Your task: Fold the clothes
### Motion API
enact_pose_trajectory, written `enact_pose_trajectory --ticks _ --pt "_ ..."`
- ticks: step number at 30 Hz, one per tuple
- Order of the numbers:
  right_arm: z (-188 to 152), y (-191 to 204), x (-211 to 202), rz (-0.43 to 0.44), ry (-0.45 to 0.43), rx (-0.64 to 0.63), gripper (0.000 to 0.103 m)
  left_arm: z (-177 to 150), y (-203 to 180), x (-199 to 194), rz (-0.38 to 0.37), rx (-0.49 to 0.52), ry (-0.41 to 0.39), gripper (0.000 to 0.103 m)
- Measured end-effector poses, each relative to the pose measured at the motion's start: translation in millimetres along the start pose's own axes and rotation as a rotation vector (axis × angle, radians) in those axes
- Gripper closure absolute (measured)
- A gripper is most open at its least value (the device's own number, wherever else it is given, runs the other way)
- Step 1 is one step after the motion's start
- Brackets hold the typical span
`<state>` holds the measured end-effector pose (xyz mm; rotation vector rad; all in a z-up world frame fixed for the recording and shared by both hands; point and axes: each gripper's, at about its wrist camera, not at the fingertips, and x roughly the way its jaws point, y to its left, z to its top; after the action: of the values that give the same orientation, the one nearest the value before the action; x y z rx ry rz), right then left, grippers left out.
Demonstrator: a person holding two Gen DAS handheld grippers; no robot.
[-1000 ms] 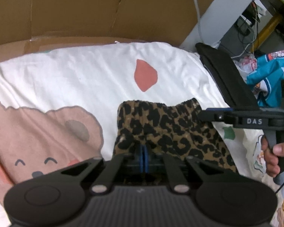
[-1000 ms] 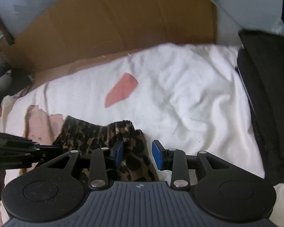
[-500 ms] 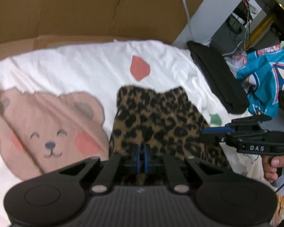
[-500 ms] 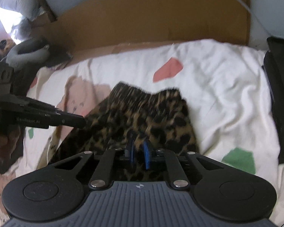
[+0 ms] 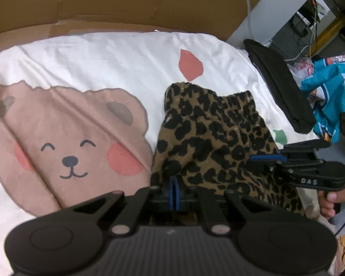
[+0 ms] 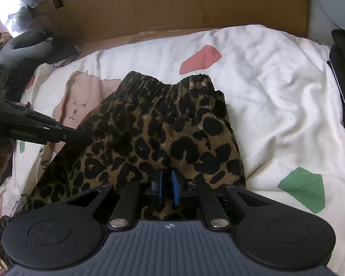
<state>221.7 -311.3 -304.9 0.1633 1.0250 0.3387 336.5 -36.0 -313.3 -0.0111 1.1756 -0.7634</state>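
A leopard-print garment [image 5: 214, 138] lies bunched on a white bedsheet [image 5: 103, 64], its elastic waistband at the far end. My left gripper [image 5: 173, 192] is shut on the garment's near left edge, with cloth pinched between the blue pads. My right gripper [image 6: 166, 187] has its blue pads pressed on a fold of the same garment [image 6: 168, 126] at its near right edge. In the left wrist view the right gripper [image 5: 264, 158] comes in from the right, held by a hand [image 5: 331, 200]. The left gripper [image 6: 76, 135] shows at the left of the right wrist view.
The sheet carries a brown bear print [image 5: 69, 138] left of the garment, plus pink and green patches. A cardboard wall [image 5: 126, 0] stands behind the bed. A black cushion [image 5: 280, 92] lies along the right edge, with a teal patterned garment [image 5: 329, 96] beyond it. A grey plush [image 6: 25, 48] sits far left.
The right gripper's jaws closed from open onto the garment's near right edge. Both grippers drew back toward the near side, and more of the bear print and garment came into view.
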Motion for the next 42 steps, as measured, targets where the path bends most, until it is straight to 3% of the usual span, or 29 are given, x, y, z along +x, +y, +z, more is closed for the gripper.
enact_pose_trajectory --ticks 6,12,17,21,24,26,28,32,35,42 --pt "-2.1 -17.2 -7.5 -0.017 -0.016 0.051 0.091 -0.2 -18.7 -18.5 -0.096 -0.026 -0.041 0.099" --pt "-11.4 -36.5 -25.4 -0.054 -0.047 0.143 0.091 -12.8 -59.5 -5.4 -0.193 0.044 0.015 0.098" --pt "-18.8 -35.9 -48.5 -0.053 -0.044 0.151 0.088 -13.5 -72.6 29.7 -0.123 0.09 0.072 0.099" --pt "-31.3 -34.6 -69.2 -0.053 -0.041 0.171 0.086 -7.1 -72.7 37.3 -0.109 0.035 0.084 0.099" --pt "-43.7 -28.1 -76.6 -0.063 -0.022 0.167 0.083 -2.5 -79.5 19.6 -0.113 0.024 0.063 0.096" --pt "-51.5 -25.4 -82.3 -0.064 -0.018 0.175 0.071 -0.5 -83.7 3.1 -0.098 0.033 0.032 0.093" --pt "-58.9 -24.0 -88.4 -0.062 -0.02 0.192 0.067 0.8 -84.6 -12.9 -0.079 0.039 0.014 0.088" --pt "-67.5 -24.1 -99.2 -0.053 -0.021 0.218 0.066 -1.2 -76.7 -41.8 -0.032 0.014 -0.015 0.068" --pt "-75.1 -27.5 -107.8 -0.035 -0.023 0.258 0.059 -8.1 -64.0 -64.8 -0.015 -0.023 -0.03 0.062" --pt "-96.7 -32.3 -123.1 -0.015 -0.002 0.289 0.058 -38.4 -18.8 -107.5 0.034 -0.165 -0.076 0.057"
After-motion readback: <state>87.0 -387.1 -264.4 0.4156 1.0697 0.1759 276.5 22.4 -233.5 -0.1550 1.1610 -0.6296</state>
